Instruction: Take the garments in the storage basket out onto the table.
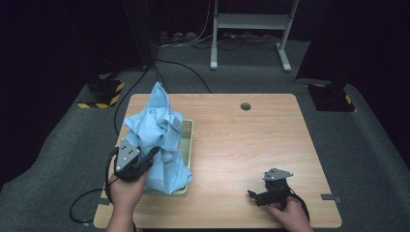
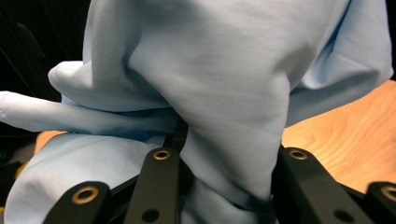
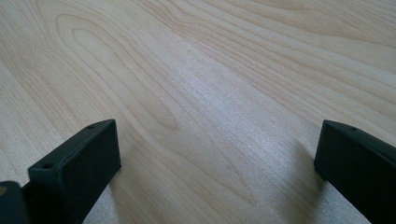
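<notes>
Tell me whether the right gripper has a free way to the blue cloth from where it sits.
Probably yes. The right gripper rests open on bare table, nothing between it and the blue cloth, which the left gripper holds above the tray.

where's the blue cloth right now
In the high view the blue cloth is bunched up on the table's left side, rising over the pale green tray, with the left gripper clamped on its near edge.
</notes>
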`<state>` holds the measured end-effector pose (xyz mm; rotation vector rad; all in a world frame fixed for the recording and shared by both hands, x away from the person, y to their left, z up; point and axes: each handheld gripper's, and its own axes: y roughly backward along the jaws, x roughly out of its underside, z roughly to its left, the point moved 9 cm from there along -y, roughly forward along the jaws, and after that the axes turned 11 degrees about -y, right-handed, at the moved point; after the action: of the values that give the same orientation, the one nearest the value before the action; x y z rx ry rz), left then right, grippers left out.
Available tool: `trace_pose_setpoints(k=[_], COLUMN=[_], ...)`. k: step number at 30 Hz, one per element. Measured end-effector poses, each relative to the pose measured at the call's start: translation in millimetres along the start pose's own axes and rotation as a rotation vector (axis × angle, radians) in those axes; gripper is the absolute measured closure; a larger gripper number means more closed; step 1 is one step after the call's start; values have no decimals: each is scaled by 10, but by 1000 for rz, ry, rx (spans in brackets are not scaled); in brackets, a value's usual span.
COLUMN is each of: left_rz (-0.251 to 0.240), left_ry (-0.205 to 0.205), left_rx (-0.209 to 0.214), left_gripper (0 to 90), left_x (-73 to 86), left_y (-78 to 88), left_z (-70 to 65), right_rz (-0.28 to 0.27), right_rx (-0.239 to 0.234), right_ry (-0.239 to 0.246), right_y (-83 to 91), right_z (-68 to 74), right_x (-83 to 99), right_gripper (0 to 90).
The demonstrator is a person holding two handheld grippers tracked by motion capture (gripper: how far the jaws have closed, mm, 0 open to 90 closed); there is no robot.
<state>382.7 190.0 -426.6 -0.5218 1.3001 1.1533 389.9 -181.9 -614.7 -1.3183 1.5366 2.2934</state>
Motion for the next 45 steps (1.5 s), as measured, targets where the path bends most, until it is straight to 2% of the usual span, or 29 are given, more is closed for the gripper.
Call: trace_pose_setpoints(k=[6,14,19,23,27,35,38,45], left_rz=[-58,-97,-120,-154,-186,-225,-233,-250], left_ry=[-18,-15,-28,-42,-40,-40,-50,-47], left_rx=[-34,-52,-66,-86,-97,-106,-113,-110], left_gripper=[704,704,703,703,703,702,702,702], left_x=[-198,-352,-455,-565,-654,-770,-806,-860], left_y=[89,126,141,180,218,256,269,274], left_z=[29,66,64,69,77,71,61,36], right_rz=[0,0,0,0,0,0,-1,0], right_rx=[0,0,0,0,-1,-1,-1,-1], right_ry=[0,0,0,0,-1,-1,-1,-1], right_y=[0,0,0,0,0,1,0,1], right_z=[0,0,0,0,-1,-1,-1,-1], right_x=[0,0,0,0,0,0,0,0], right_gripper=[1,1,1,1,1,1,1,1])
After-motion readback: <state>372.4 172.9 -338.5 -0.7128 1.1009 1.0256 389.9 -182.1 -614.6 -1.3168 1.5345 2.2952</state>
